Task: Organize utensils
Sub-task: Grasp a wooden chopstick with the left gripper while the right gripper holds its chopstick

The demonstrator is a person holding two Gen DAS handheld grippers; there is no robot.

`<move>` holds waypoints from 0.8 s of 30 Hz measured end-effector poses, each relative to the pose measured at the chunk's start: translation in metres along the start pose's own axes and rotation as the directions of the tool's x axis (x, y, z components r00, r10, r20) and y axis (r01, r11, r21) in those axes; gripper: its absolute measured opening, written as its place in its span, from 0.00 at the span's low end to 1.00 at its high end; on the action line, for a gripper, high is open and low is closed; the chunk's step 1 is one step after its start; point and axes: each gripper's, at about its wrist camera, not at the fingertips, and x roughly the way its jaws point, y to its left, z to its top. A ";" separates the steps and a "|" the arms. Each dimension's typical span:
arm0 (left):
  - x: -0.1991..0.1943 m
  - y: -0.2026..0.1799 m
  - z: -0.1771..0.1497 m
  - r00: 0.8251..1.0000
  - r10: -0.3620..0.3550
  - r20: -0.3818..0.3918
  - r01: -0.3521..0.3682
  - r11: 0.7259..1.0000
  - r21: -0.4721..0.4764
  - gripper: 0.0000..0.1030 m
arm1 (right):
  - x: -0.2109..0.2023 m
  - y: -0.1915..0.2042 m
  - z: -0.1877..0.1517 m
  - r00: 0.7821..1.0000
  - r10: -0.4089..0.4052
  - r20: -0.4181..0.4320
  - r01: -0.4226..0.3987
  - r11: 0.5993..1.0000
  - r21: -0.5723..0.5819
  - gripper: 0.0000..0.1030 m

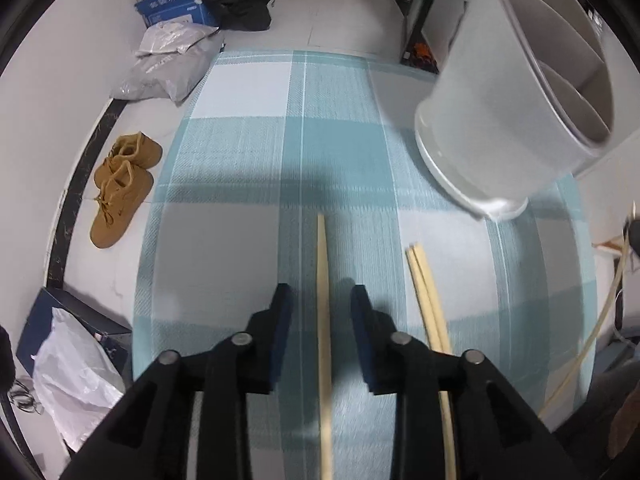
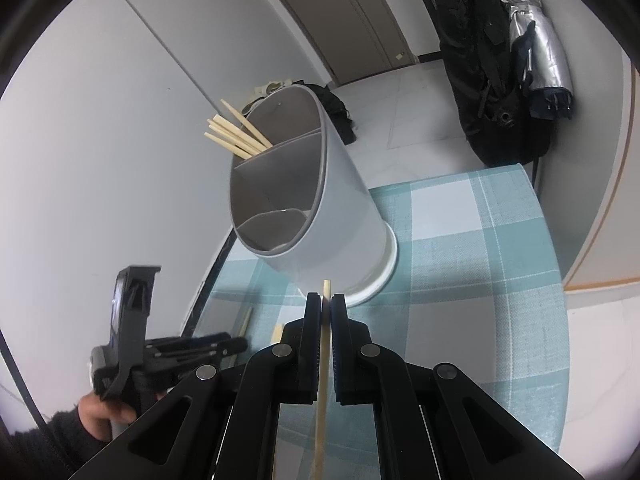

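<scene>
You're working over a table (image 1: 248, 88) with a teal plaid cloth, and there's plenty of clutter sitting on the floor beside it: tan boots (image 1: 120, 188), a grey mailer bag (image 1: 172, 64), a blue box (image 1: 176, 8) and a white plastic bag (image 1: 76, 376). A dark backpack (image 2: 492, 80) and a folded silver umbrella (image 2: 532, 36) are hanging out past the far edge of the table.

The grey utensil holder (image 2: 320, 200) is standing on the cloth, right in front of your right hand-held gripper (image 2: 326, 308), with a bunch of chopsticks (image 2: 236, 136) already poking out of its far compartment (the other two compartments are looking empty).

Your right hand-held gripper is clamping tight on a single chopstick (image 2: 323, 380), its tip sticking just past the pads. Your left hand-held gripper (image 1: 322, 300) is pointing down at the cloth, its jaws partly apart, straddling a lone chopstick (image 1: 323, 280) that's lying between them without the pads pressing on it. A pair of chopsticks (image 1: 424, 288) is lying just to the right of it.
</scene>
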 end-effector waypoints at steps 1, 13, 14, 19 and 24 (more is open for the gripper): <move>0.002 0.000 0.003 1.000 0.010 -0.003 -0.010 1.000 0.006 0.31 | 0.001 -0.001 0.000 1.000 -0.001 -0.002 0.001 1.000 0.000 0.04; 0.016 -0.020 0.018 0.987 0.159 -0.021 -0.156 0.982 0.108 0.03 | 0.001 -0.004 0.007 1.000 -0.006 0.001 0.006 1.000 0.003 0.04; 0.015 -0.019 0.018 0.987 0.161 -0.024 -0.158 0.982 0.101 0.02 | 0.001 -0.005 0.007 1.000 -0.007 0.003 0.007 1.000 0.003 0.04; 0.009 -0.011 0.019 0.990 0.136 -0.019 -0.135 0.989 0.055 0.00 | -0.004 -0.004 0.013 1.000 -0.015 0.015 0.016 1.000 -0.014 0.04; -0.018 -0.009 0.016 0.995 0.088 0.043 -0.090 0.995 0.036 0.00 | -0.021 -0.007 0.021 0.997 -0.020 0.068 0.021 1.000 -0.011 0.04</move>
